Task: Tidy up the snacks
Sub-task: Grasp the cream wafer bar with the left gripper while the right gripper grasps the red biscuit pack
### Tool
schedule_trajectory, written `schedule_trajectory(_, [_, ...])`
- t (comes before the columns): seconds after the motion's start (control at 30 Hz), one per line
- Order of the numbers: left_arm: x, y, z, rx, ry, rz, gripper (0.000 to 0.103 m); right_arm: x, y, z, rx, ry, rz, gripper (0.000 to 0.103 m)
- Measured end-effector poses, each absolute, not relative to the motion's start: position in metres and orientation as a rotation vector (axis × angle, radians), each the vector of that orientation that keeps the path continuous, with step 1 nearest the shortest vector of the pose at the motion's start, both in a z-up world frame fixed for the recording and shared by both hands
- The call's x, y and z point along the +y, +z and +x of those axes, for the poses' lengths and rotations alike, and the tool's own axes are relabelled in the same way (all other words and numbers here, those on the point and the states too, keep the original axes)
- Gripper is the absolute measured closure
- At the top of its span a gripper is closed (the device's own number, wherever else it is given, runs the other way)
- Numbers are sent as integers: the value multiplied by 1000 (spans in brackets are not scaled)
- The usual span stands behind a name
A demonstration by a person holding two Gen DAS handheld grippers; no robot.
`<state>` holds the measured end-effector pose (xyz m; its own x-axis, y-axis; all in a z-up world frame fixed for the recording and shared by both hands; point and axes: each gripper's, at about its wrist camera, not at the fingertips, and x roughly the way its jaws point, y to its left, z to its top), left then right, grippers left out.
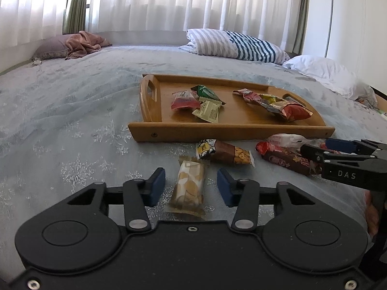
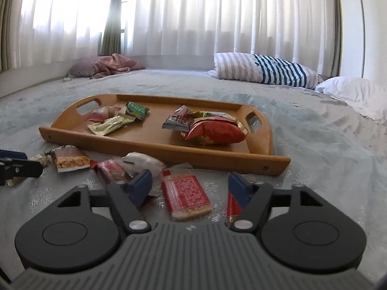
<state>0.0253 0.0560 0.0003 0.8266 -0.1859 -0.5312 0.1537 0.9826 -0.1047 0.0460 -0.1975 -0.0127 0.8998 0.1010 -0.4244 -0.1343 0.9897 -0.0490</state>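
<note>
A wooden tray [image 1: 232, 133] [image 2: 150, 145] lies on the bed with small packets on its left and larger bags on its right. My left gripper [image 1: 191, 187] is open, its blue pads on either side of a beige biscuit packet [image 1: 188, 186] lying on the bedspread. A brown nut bar [image 1: 225, 153] [image 2: 69, 159] lies just ahead. My right gripper [image 2: 189, 188] is open around a red wafer packet [image 2: 185, 195]; it also shows in the left wrist view [image 1: 338, 149] over a dark red snack bar [image 1: 287, 159].
More loose packets [image 2: 128, 166] lie between the tray and my right gripper. A striped pillow [image 1: 232, 44], a white pillow [image 1: 326, 72] and a pink blanket [image 1: 83, 43] lie at the far side of the bed. Curtains hang behind.
</note>
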Motion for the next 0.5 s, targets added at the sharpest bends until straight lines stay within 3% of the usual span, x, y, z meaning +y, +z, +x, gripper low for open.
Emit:
schedule_trajectory(0.13, [54,-1,25,577,-192,-48,70,-194,-16,49,474,140,-101,41])
schedule_trajectory(0.27, [51,-2,25,578,-198,-46,75,-193,-17,49,481,147,-106,44])
schedule_trajectory(0.5, [50,-2,26,587,-197,-50,77,-193,-17,49,481,154,-105,48])
